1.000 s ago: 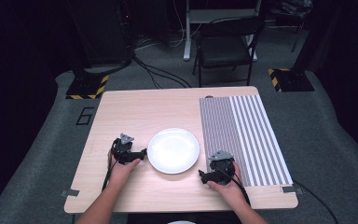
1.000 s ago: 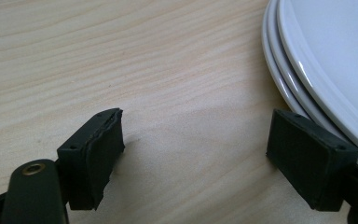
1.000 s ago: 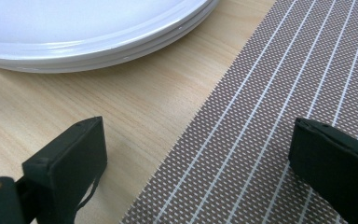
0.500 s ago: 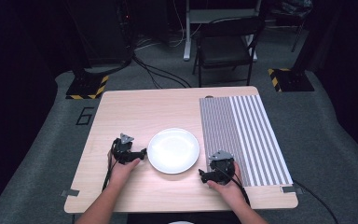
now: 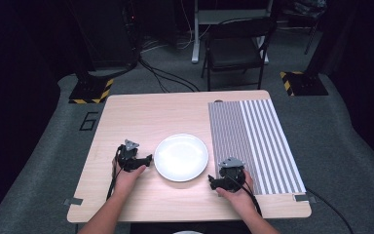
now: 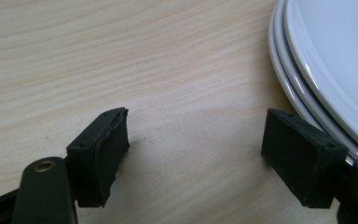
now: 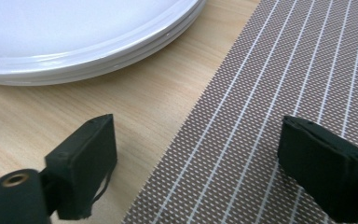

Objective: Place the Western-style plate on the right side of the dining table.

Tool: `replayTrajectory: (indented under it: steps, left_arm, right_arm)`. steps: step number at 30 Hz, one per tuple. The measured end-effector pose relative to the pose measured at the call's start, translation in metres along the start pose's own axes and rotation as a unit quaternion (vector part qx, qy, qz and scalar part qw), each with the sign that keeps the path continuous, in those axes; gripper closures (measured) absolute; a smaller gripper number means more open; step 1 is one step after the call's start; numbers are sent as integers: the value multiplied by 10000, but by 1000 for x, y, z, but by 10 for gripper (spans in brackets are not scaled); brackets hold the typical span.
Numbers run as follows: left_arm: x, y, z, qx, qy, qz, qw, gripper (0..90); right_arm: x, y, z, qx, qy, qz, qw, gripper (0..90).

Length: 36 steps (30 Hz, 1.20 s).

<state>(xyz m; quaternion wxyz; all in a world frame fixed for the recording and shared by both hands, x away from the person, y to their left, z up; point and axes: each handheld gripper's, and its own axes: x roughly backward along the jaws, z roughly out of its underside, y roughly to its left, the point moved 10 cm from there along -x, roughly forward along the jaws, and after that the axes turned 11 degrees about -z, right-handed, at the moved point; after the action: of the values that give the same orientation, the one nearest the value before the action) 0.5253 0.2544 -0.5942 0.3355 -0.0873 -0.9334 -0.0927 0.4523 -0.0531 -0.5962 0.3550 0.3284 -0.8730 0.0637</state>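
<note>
White plates sit stacked between the two grippers.
The left gripper is nearer the plates; the right gripper waits by the striped mat. Both have just closed a little and hold nothing.

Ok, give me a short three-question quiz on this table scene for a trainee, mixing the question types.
1. True or false: the left gripper is clamped on the stack of round white plates.
2. What lies under the right gripper: A wood only, B the edge of the striped grey woven placemat, C a plate?
3. How many plate rims show in the left gripper view?

Key: 1 false, both grippers' fingers have just been closing, with nothing between them. 2 B. 3 three.
</note>
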Motion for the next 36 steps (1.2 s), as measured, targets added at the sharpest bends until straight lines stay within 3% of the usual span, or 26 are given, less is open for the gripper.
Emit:
replayTrajectory:
  steps: [6, 14, 22, 36]
  left_arm:
    - [1, 2, 0, 50, -24, -22, 10000, 279]
    - [2, 2, -1, 95, -71, -47, 9999, 354]
    - [7, 2, 0, 249, 101, 102, 9996, 439]
    - [23, -4, -15, 463, 5, 366, 9983, 469]
  right_arm:
    - [4, -4, 0, -52, -98, 112, 9999, 226]
    - [5, -5, 0, -113, -147, 170, 9997, 279]
    - [8, -8, -2, -199, -151, 167, 9995, 385]
    - [14, -4, -7, -151, -187, 137, 9996, 404]
